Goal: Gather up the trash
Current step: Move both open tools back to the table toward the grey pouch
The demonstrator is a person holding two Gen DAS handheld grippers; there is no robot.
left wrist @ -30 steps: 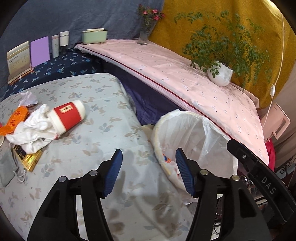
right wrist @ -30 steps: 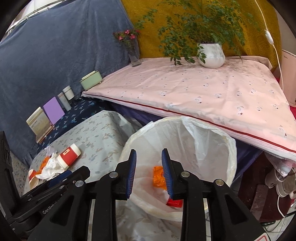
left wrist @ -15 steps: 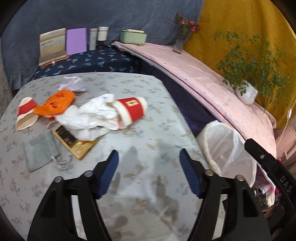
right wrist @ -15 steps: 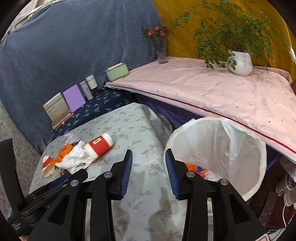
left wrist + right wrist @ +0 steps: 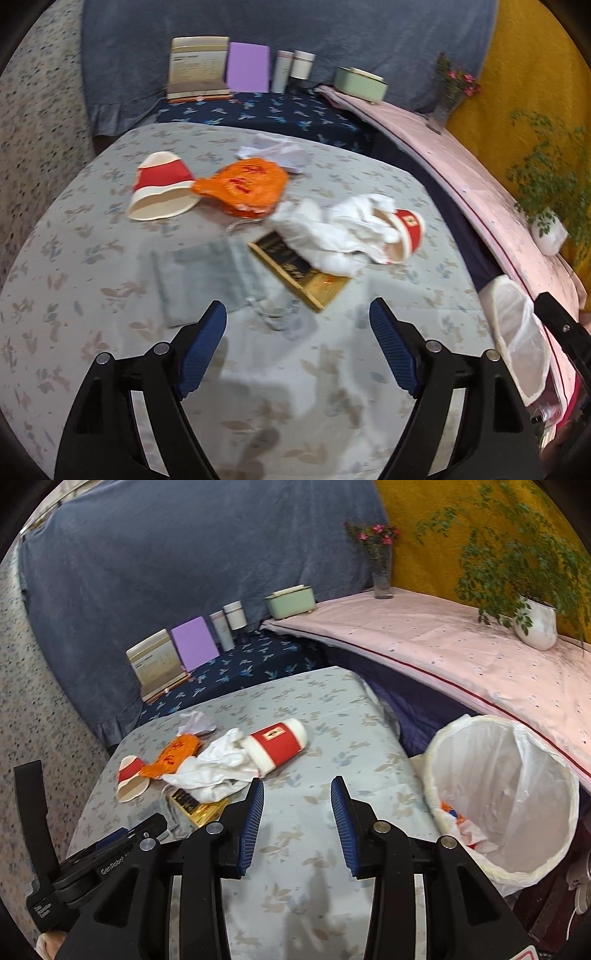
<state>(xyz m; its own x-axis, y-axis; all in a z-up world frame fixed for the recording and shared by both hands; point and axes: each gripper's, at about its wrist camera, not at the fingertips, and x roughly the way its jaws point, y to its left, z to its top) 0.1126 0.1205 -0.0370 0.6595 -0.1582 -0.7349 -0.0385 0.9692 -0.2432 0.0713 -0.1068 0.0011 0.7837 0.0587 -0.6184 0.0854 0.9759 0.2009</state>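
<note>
Trash lies on the floral-clothed table (image 5: pixel 92 332): a crushed red-and-white cup (image 5: pixel 160 192), an orange wrapper (image 5: pixel 245 184), crumpled white paper (image 5: pixel 332 232) against a red-and-white cup (image 5: pixel 408 230), a gold-and-black box (image 5: pixel 301 273), a grey pouch (image 5: pixel 201 277) and a small white scrap (image 5: pixel 275 151). My left gripper (image 5: pixel 297 328) is open and empty just in front of the pouch and box. My right gripper (image 5: pixel 297 805) is open and empty over the table, right of the cup (image 5: pixel 279 744). The white-lined bin (image 5: pixel 502 794) stands at the table's right edge and holds some trash.
A pink-covered shelf (image 5: pixel 443 646) with a potted plant (image 5: pixel 535 624) and a flower vase (image 5: pixel 382 576) runs behind the bin. Books, jars and a green box (image 5: pixel 291 600) stand on the dark blue ledge at the back.
Both grippers have swung left, away from the bin and toward the trash on the table. The right gripper's jaws have opened wider.
</note>
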